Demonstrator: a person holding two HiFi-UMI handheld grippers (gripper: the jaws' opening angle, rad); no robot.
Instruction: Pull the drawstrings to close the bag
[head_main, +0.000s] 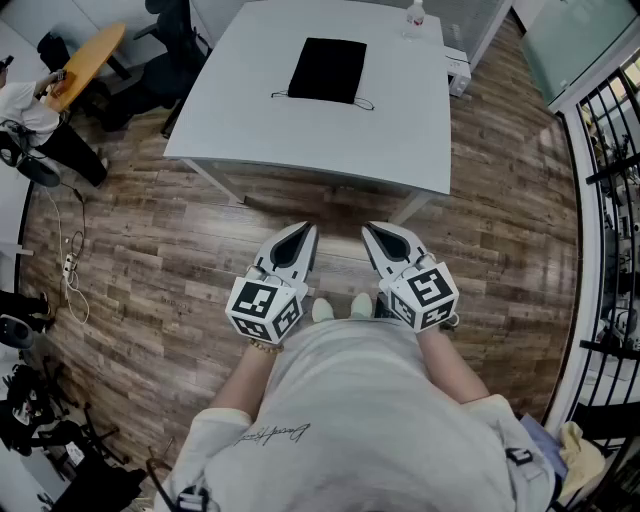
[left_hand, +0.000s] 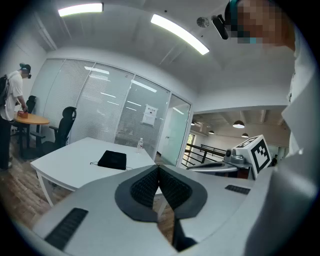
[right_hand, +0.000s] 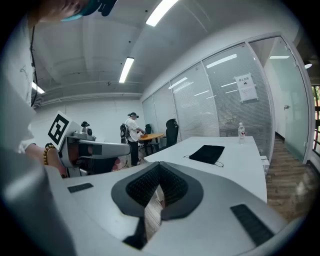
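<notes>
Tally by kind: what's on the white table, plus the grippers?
black drawstring bag: 1
water bottle: 1
grippers: 2, the left gripper and the right gripper
Total: 4

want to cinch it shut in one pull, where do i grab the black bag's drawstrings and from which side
Grip the drawstrings, not the cloth. The black bag lies flat on the table, strings sticking out at both corners of its near edge. Come in low from the near side: left claw to the left cord, right claw to the right loop.
</notes>
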